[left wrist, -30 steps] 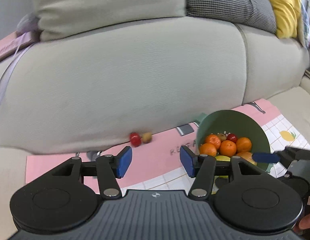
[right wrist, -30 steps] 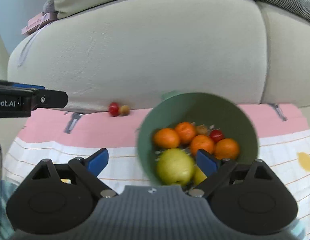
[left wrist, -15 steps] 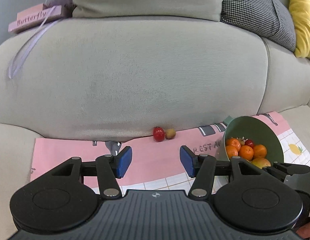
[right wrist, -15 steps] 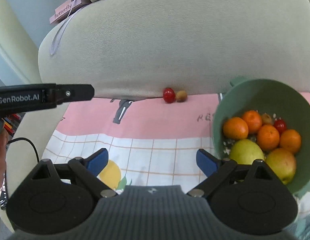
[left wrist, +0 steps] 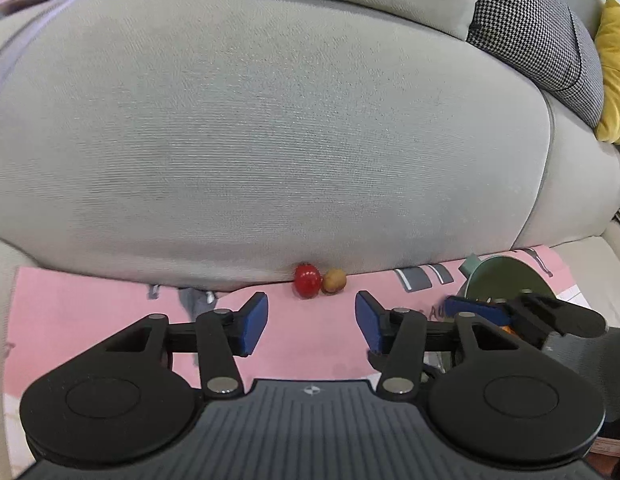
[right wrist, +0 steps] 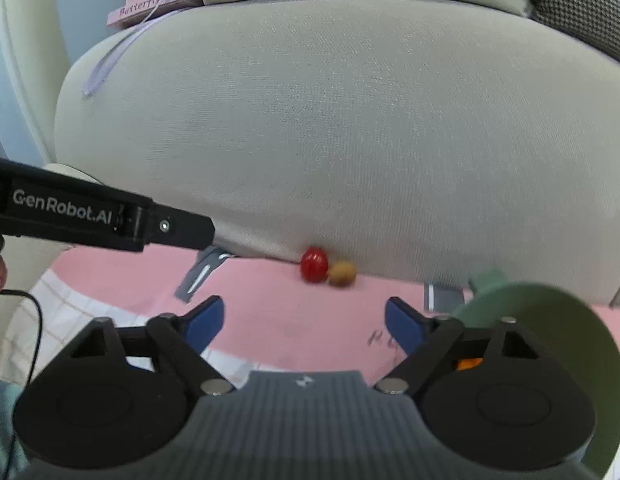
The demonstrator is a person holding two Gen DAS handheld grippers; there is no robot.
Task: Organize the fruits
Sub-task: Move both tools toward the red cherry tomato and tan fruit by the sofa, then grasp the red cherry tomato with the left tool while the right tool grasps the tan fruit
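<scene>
A small red fruit (left wrist: 307, 279) and a small brown fruit (left wrist: 334, 280) lie side by side on the pink mat (left wrist: 109, 312), against the base of the sofa backrest. They also show in the right wrist view, red fruit (right wrist: 314, 264) and brown fruit (right wrist: 342, 274). My left gripper (left wrist: 312, 320) is open and empty, just short of the two fruits. My right gripper (right wrist: 303, 322) is open and empty, a little farther back. A green bowl (right wrist: 550, 320) with oranges sits at the right; it also shows in the left wrist view (left wrist: 506, 276), mostly hidden by the right gripper.
The grey sofa backrest (left wrist: 269, 140) rises right behind the fruits. A houndstooth cushion (left wrist: 542, 40) and a yellow cushion (left wrist: 614, 72) lie at the upper right. A pink "Butterfly" box (right wrist: 145, 6) rests on the sofa top at the left.
Both grippers have moved left and forward toward the red and brown fruits. The green bowl has slid to the right edge of both views. Both grippers stay open.
</scene>
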